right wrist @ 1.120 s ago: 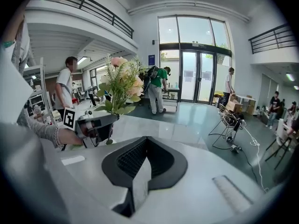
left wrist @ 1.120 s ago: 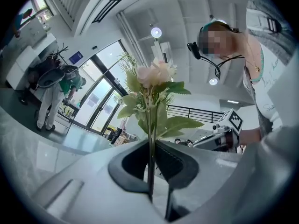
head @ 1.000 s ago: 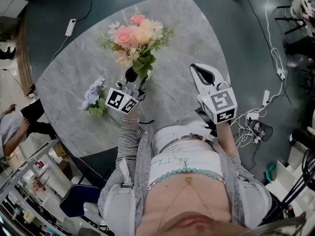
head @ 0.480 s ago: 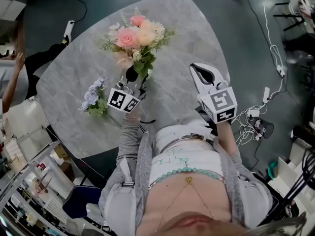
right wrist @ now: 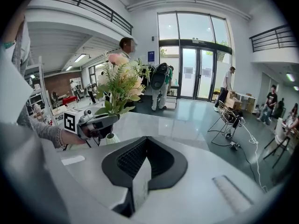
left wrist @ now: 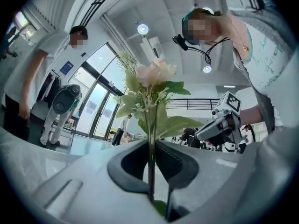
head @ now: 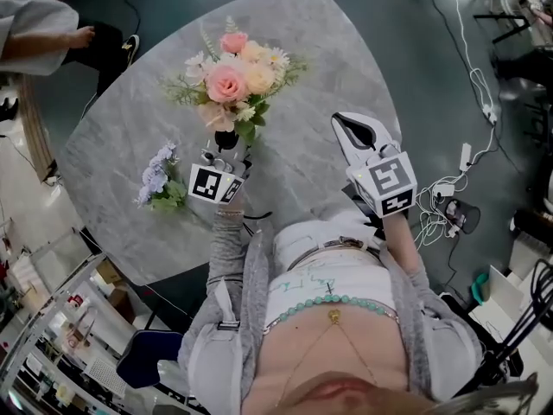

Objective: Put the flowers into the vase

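While the left gripper (head: 225, 156) pinches the stems of the pink bouquet (head: 230, 81) at upper centre, the right gripper (head: 346, 126) hangs closed, empty.

The pink-and-peach bouquet (head: 229, 80) stood upright over the white vase (right wrist: 110, 138); a blue bunch (head: 156, 178) lay nearby on the surface (head: 328, 50).

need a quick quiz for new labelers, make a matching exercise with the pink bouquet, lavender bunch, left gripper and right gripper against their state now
Column one:
1 pink bouquet
2 lavender bunch
3 left gripper
4 right gripper

Column two:
a shut, nothing between its jaws
b lying on the table
c held upright, blooms on top
d shut on the pink bouquet

Pairs: 1-c, 2-b, 3-d, 4-a
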`<action>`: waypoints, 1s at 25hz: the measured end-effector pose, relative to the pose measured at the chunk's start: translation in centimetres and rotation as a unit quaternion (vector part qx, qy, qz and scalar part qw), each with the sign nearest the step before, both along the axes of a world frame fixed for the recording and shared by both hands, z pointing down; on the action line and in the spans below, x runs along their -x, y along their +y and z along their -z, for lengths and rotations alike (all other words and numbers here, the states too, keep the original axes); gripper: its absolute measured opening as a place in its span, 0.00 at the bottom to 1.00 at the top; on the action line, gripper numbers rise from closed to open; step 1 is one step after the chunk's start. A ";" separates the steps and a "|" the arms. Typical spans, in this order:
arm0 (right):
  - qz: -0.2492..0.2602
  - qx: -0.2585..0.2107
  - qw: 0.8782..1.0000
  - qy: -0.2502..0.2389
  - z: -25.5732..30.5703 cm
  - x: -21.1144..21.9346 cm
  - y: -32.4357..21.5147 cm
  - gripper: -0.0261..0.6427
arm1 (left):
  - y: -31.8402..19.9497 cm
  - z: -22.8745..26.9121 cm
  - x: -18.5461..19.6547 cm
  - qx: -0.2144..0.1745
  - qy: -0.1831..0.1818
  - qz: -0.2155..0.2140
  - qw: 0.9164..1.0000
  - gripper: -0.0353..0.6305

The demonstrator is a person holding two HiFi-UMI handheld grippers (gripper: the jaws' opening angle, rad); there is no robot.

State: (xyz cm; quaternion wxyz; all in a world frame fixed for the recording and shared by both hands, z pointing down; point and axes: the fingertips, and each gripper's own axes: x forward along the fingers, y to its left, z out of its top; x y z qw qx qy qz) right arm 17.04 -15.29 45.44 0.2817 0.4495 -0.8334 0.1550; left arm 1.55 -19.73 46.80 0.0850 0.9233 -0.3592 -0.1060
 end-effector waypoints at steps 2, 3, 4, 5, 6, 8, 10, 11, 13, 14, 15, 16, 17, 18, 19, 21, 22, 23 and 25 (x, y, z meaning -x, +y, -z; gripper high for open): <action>0.000 -0.003 1.000 0.002 -0.2 -0.5 0.2 0.08 | 0.3 -0.3 -0.5 -0.007 -0.016 0.003 1.000 0.11; 0.000 -0.003 1.000 0.002 -0.3 -0.7 0.2 0.08 | 0.5 -0.4 -0.7 -0.010 -0.024 0.005 1.000 0.11; 0.001 -0.002 1.000 0.003 -0.4 -0.8 0.2 0.08 | 0.5 -0.5 -0.8 -0.014 -0.032 0.008 0.999 0.11; 0.001 -0.001 1.000 0.004 -0.5 -0.8 0.2 0.08 | 0.5 -0.5 -0.9 -0.017 -0.039 0.011 0.999 0.11; 0.002 0.002 1.000 0.004 -0.6 -0.7 0.2 0.08 | 0.5 -0.6 -0.9 -0.020 -0.044 0.015 0.999 0.12; 0.005 0.006 1.000 0.005 -0.8 -0.3 0.2 0.08 | 0.3 -0.8 -0.7 -0.024 -0.046 0.021 0.998 0.12; 0.010 0.008 1.000 0.007 -1.1 -0.1 0.4 0.08 | 0.2 -1.0 -0.6 -0.026 -0.042 0.028 0.998 0.13; 0.012 0.009 1.000 0.009 -1.2 0.0 0.5 0.08 | 0.2 -1.0 -0.7 -0.026 -0.041 0.031 0.998 0.13; 0.016 0.012 1.000 0.011 -1.3 0.0 0.8 0.08 | 0.2 -1.2 -0.8 -0.026 -0.041 0.036 0.998 0.14; 0.018 0.013 1.000 0.012 -1.3 -0.1 0.8 0.08 | 0.2 -1.2 -0.9 -0.026 -0.041 0.037 0.998 0.14; 0.019 0.013 1.000 0.013 -1.4 -0.1 0.9 0.08 | 0.2 -1.3 -0.9 -0.027 -0.043 0.038 0.998 0.14; 0.021 0.014 1.000 0.014 -1.4 -0.1 0.9 0.08 | 0.3 -1.3 -0.8 -0.028 -0.045 0.039 0.998 0.15; 0.022 0.014 1.000 0.015 -1.4 0.0 0.9 0.08 | 0.3 -1.4 -0.8 -0.029 -0.048 0.039 0.998 0.15; 0.024 0.014 0.999 0.017 -1.5 0.1 0.9 0.08 | 0.4 -1.5 -0.7 -0.029 -0.051 0.039 0.998 0.15; 0.025 0.014 0.999 0.018 -1.7 0.2 1.1 0.08 | 0.6 -1.8 -0.5 -0.029 -0.055 0.039 0.997 0.15; 0.028 0.017 0.999 0.019 -2.0 0.5 1.3 0.08 | 0.9 -2.3 -0.3 -0.028 -0.063 0.038 0.997 0.15; 0.029 0.018 0.999 0.019 -2.1 0.6 1.4 0.08 | 1.0 -2.4 -0.2 -0.025 -0.065 0.039 0.997 0.15; 0.030 0.019 0.999 0.020 -2.1 0.7 1.5 0.08 | 1.1 -2.6 -0.1 -0.021 -0.064 0.041 0.997 0.15; 0.033 0.019 0.999 0.020 -2.3 0.8 1.5 0.08 | 1.2 -3.0 0.0 -0.016 -0.062 0.043 0.997 0.15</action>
